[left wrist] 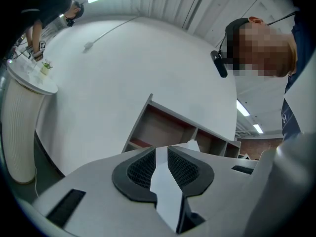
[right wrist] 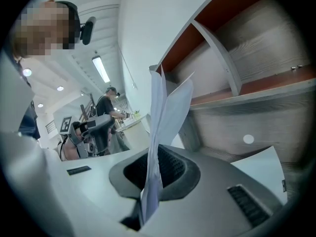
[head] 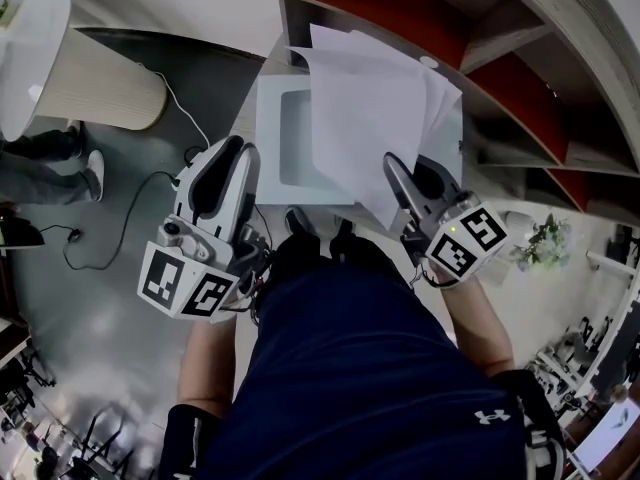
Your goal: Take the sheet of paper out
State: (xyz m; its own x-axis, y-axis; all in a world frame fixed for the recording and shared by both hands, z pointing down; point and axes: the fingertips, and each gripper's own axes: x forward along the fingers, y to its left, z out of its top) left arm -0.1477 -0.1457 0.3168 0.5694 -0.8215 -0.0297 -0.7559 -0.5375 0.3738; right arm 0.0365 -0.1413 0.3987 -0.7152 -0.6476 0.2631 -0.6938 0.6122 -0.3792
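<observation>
The right tongs [right wrist: 157, 168] pinch paper sheets [right wrist: 170, 110] near shelves [right wrist: 256, 58].

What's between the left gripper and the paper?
Head view: the white box, its recessed left part bare, lies between the left gripper and the paper.

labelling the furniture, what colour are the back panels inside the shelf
Rust red, framed by grey wood; the head view shows the shelf best.

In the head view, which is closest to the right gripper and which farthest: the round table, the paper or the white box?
1. Paper, clamped in the right gripper.
2. White box, just to the gripper's left.
3. Round table, far upper left.
</observation>
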